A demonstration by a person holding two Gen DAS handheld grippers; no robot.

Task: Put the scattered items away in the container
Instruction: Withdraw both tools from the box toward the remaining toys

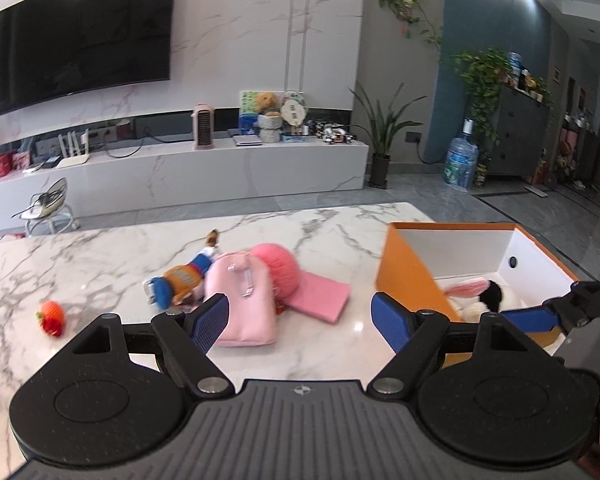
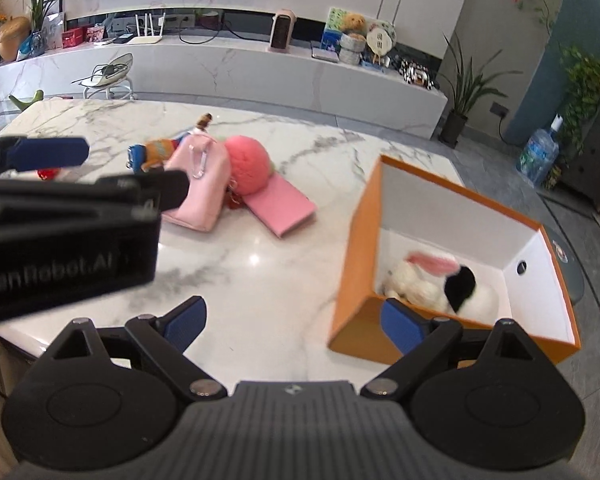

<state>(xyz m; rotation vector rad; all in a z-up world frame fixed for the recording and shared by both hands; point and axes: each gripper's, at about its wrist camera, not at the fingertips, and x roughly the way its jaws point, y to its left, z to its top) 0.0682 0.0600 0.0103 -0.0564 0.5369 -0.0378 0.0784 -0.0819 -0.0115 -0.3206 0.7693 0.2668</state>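
Note:
An orange box (image 1: 408, 276) (image 2: 358, 248) with a white inside stands on the marble table at the right; a white plush rabbit (image 1: 486, 296) (image 2: 432, 284) lies in it. Left of it lie a pink pouch (image 1: 242, 300) (image 2: 200, 184), a pink pompom (image 1: 276, 266) (image 2: 248, 166), a pink notebook (image 1: 320, 296) (image 2: 280, 206), a blue-and-orange plush doll (image 1: 178, 280) (image 2: 152, 154) and a small red toy (image 1: 51, 317). My left gripper (image 1: 300, 320) is open and empty, just in front of the pouch. My right gripper (image 2: 296, 320) is open and empty at the box's near left corner.
The marble table (image 1: 100, 264) (image 2: 260, 272) ends at a far edge toward a low TV bench (image 1: 220, 168). A white stool (image 1: 48, 208) stands beyond the table at the left. Potted plants and a water bottle (image 1: 460, 160) stand at the right.

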